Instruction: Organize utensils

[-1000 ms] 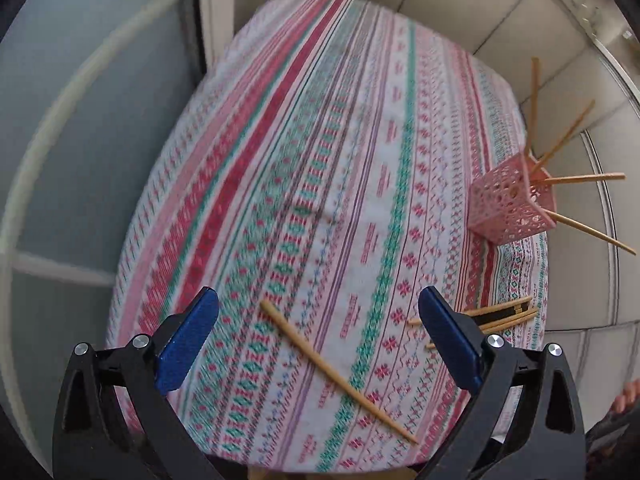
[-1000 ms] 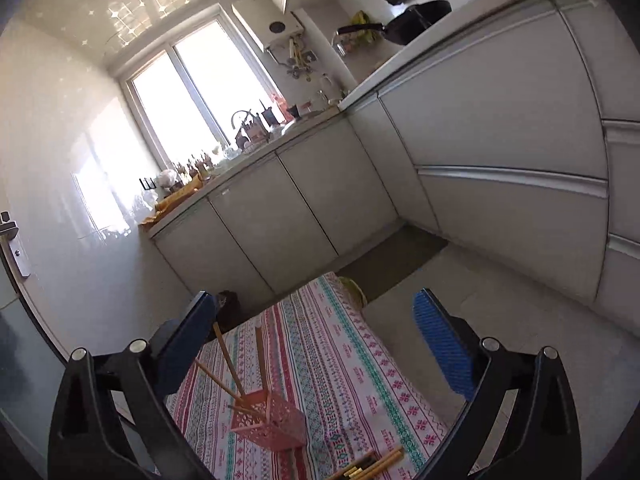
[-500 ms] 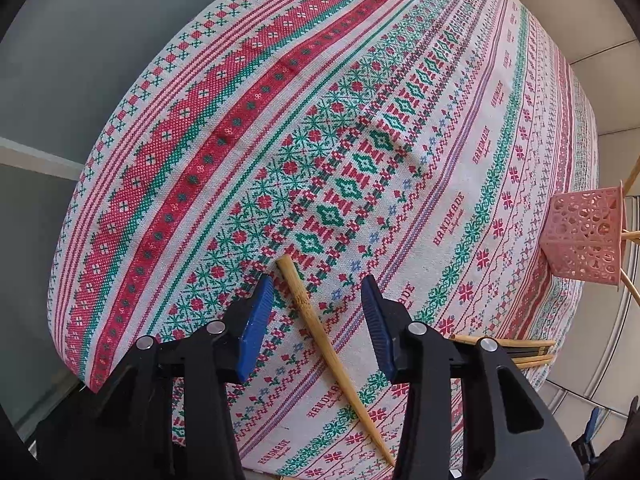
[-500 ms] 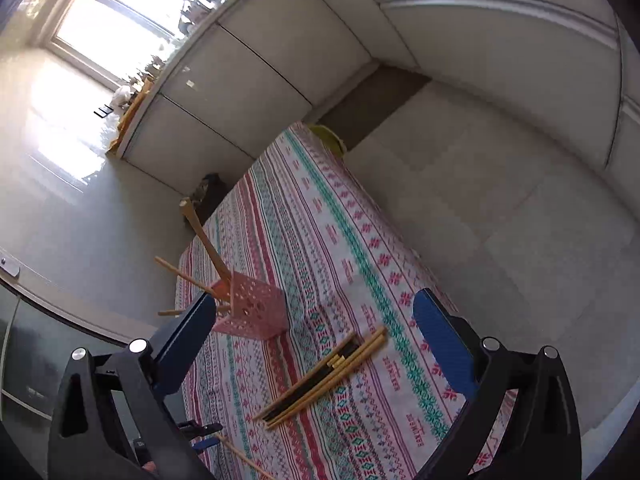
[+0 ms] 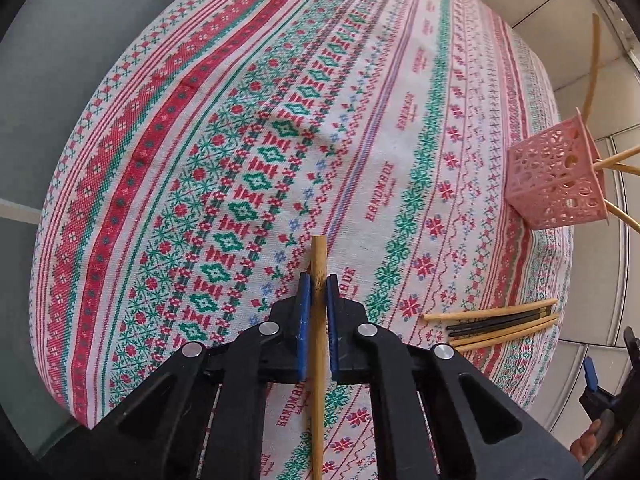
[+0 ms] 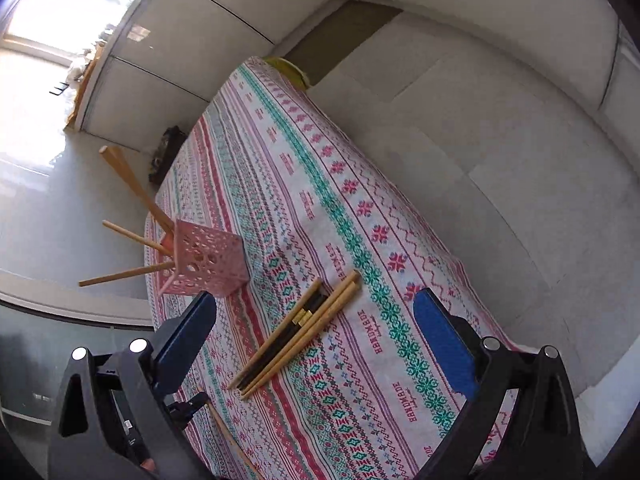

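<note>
Left tool now clamped on bamboo chopstick, formerly wide.

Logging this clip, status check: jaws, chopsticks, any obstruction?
Left gripper shut on bamboo chopstick. Right gripper open over loose chopstick bundle. Pink holder upright, several sticks in. Nothing in the way.

chopstick lower end cut off, holder's chopsticks cropped
</note>
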Motion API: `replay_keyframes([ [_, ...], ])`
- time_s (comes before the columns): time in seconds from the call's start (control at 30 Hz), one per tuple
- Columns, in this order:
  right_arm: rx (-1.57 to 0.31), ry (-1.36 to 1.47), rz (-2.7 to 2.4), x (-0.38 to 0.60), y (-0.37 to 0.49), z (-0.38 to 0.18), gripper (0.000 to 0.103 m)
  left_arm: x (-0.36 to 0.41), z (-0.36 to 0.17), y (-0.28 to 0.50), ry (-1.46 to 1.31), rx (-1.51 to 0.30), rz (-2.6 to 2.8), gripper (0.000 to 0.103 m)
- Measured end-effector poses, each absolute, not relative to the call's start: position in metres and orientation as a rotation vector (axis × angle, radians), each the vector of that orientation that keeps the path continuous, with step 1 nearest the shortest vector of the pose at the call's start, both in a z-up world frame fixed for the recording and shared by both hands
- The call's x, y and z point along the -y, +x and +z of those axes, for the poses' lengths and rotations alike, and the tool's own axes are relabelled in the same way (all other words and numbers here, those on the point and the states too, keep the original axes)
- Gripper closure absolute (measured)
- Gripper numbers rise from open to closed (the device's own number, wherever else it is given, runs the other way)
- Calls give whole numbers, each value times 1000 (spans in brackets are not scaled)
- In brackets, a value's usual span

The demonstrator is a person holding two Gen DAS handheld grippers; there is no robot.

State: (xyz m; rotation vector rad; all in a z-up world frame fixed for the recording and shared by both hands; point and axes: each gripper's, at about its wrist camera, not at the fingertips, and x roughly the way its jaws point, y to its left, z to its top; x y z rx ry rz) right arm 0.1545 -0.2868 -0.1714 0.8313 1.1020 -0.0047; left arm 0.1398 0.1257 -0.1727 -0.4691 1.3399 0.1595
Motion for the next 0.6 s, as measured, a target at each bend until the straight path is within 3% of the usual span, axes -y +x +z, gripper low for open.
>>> replay_keyframes([
  [0.07, -1143, 867, -10, 281, 156, -188, 14, -115, -162, 138, -452, -1283, 85, 96],
  [0.13, -1190, 890, -18, 273, 159, -204, 38, -101, -146, 137, -429, -1218, 14, 96],
  [0.23, -1230, 900, -69, 262, 162, -221, 59, -90, -126, 132, -400, -1088, -73, 96],
  [0.33, -1244, 872, -154, 253, 163, -232, 68, -101, -119, 124, -349, -968, -131, 96],
  [0.6, -1240, 777, -291, 232, 177, -233, 69, -124, -101, 117, -425, -891, -283, 96],
])
